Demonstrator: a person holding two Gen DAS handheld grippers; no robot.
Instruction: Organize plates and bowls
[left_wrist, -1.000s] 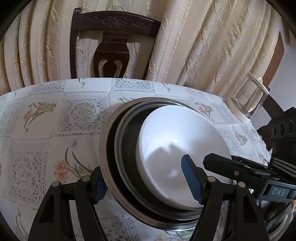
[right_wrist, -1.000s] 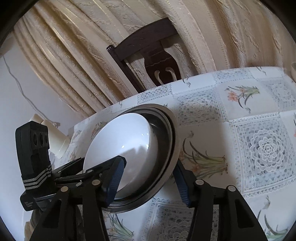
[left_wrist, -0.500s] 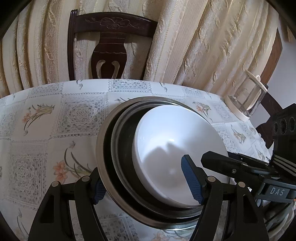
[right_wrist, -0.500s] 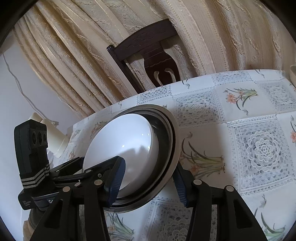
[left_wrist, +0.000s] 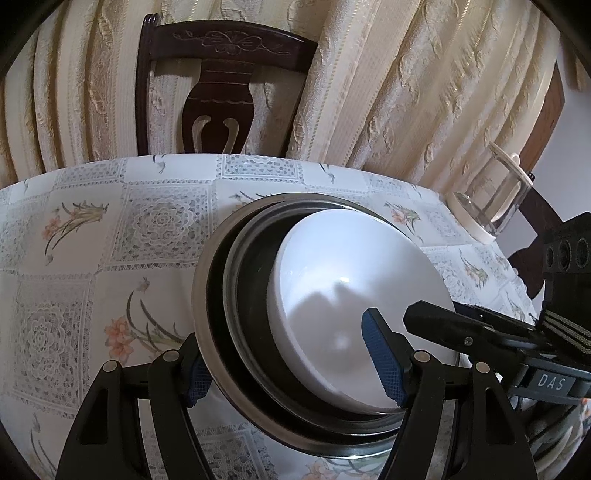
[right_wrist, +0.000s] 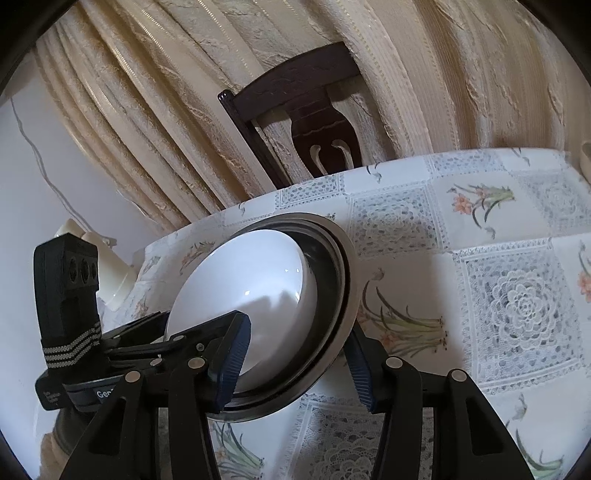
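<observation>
Both my grippers, left (left_wrist: 295, 369) and right (right_wrist: 295, 363), spread wide, straddle opposite rims of the steel-plate stack (left_wrist: 218, 306) holding a white bowl (left_wrist: 354, 295).

Metal plates (left_wrist: 218, 295) near rim hidden behind left gripper (left_wrist: 295, 365).

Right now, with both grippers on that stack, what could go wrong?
1. The white bowl sits loose and off-centre inside the metal bowls; tilting could slide it out.
2. The left gripper and right gripper straddle opposite rims; uneven lifting may slip.
3. The glass jar stands near the table edge.
</observation>
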